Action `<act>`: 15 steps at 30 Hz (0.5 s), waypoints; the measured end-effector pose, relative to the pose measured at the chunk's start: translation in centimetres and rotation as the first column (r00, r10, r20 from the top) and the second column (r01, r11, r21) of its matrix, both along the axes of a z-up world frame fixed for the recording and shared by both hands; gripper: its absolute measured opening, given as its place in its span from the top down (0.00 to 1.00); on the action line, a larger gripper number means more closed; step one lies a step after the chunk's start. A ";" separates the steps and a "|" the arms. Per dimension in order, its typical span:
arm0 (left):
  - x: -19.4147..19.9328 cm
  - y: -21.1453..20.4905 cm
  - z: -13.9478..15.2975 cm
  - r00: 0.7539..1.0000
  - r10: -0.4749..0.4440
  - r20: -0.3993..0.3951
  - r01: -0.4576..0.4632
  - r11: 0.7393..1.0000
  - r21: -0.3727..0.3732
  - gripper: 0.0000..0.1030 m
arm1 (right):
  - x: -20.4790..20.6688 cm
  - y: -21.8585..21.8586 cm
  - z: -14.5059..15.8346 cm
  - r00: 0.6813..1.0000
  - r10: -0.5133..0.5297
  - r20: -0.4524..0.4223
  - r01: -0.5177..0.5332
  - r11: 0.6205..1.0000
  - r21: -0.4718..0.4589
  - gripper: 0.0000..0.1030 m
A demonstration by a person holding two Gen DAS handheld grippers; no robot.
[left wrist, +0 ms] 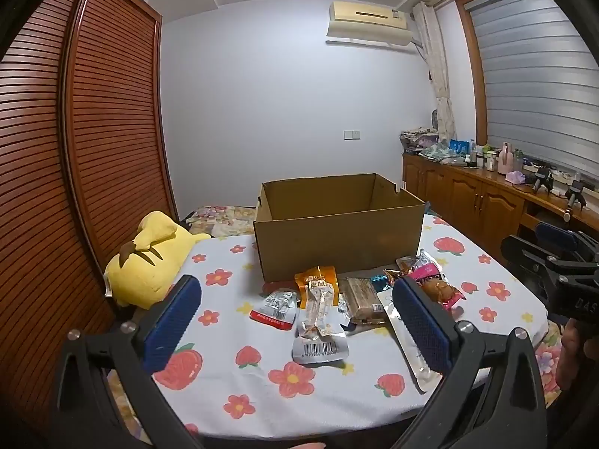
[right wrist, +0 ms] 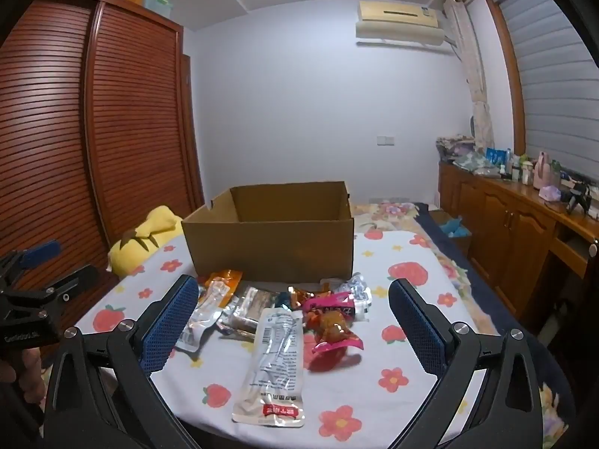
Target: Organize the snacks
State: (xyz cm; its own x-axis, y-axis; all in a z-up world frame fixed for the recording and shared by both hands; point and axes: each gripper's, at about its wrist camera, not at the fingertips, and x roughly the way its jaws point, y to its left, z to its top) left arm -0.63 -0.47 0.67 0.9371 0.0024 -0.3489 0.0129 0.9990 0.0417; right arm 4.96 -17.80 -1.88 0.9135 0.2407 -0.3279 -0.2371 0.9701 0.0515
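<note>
Left wrist view: the left claw is held wide open and empty above the snack packets, which lie heaped on the flowered worktop just in front of the open cardboard box. Right wrist view: the right claw is spread wide too, with nothing gripped. A single packet is best picked from the edge of the heap, pinched flat across its width, and the long clear pouch looks the easiest start. One box is counted, one yellow plush toy beside it, and roughly seven packets, though overlaps make that uncertain.
</note>
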 end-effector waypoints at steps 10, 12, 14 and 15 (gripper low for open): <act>-0.4 -0.1 0.2 1.000 -0.005 0.007 0.005 1.000 0.007 0.00 | -0.3 -0.2 0.1 1.000 -0.002 -0.002 0.002 1.000 0.001 0.00; -0.5 -0.2 0.2 1.000 -0.005 0.010 0.005 1.000 0.009 0.00 | -0.4 -0.2 0.1 1.000 -0.002 -0.003 0.002 1.000 0.002 0.00; -0.5 -0.2 0.2 1.000 -0.005 0.011 0.005 1.000 0.008 0.00 | -0.4 -0.2 0.1 1.000 -0.003 -0.002 0.003 1.000 0.001 0.00; -0.5 -0.3 0.2 1.000 -0.004 0.011 0.004 1.000 0.010 0.00 | -0.4 -0.2 0.1 1.000 -0.004 -0.003 0.004 1.000 0.000 0.00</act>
